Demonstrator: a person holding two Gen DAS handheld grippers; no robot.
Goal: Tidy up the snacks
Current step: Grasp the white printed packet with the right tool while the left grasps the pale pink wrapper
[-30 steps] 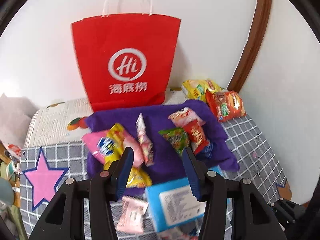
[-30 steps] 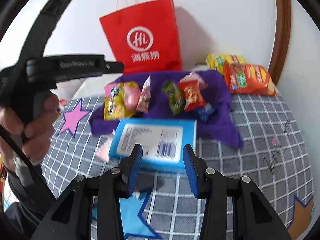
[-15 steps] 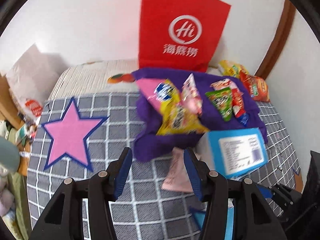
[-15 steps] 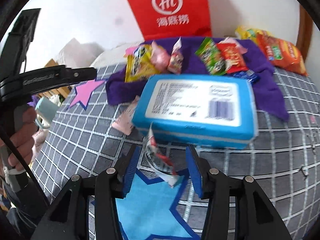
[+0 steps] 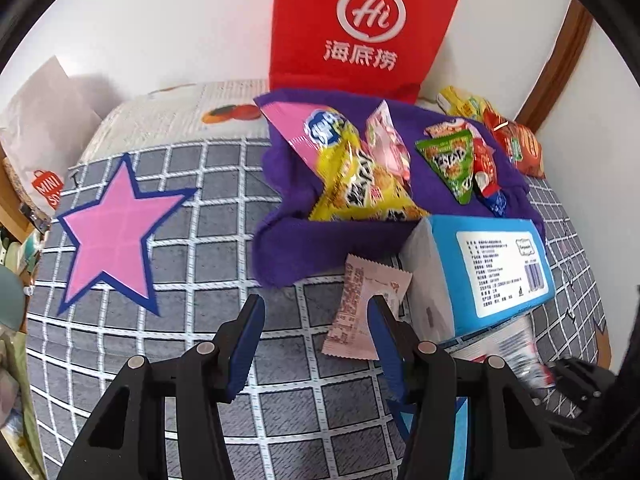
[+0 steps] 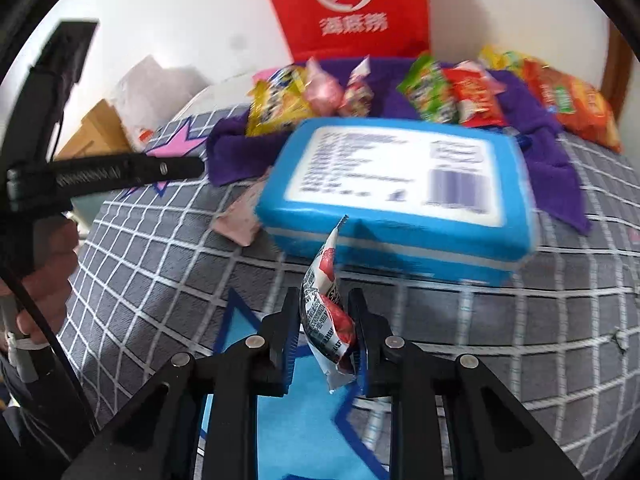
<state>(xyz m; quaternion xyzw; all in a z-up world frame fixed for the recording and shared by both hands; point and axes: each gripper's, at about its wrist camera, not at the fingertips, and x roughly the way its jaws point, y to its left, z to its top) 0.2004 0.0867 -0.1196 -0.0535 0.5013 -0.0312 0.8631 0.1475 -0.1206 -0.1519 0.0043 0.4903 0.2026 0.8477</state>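
Snacks are mostly piled on a purple cloth [image 5: 360, 236] at the back of the bed, right in front of a red bag [image 5: 360, 24] standing against the wall. There's a pink pack [image 5: 304, 128] half under a yellow pack [image 5: 360, 192], a little pink candy bag [image 5: 390, 148], a green triangle pack [image 5: 452, 164] and a red pack [image 5: 482, 160] next to it. Two more chip bags, yellow [image 5: 460, 104] and orange [image 5: 516, 144], sit off the cloth in the back right corner.

A blue box [image 5: 492, 268] with a white label lies at the cloth's front edge, and a pale pink sachet [image 5: 364, 308] lies flat on the grid blanket [image 5: 200, 220], touching the box's left end.

The right gripper [image 6: 326, 336] is clamped on a small white and red sachet [image 6: 326, 320], which stands up between the jaws with its top sticking out toward the box, over the blue star print near the blanket's front edge.

The left gripper [image 5: 316, 344] has its jaws wide apart with nothing in them, low over the blanket, its right finger [image 5: 386, 332] overlapping the pink sachet's lower corner. Can't tell if it's actually touching.
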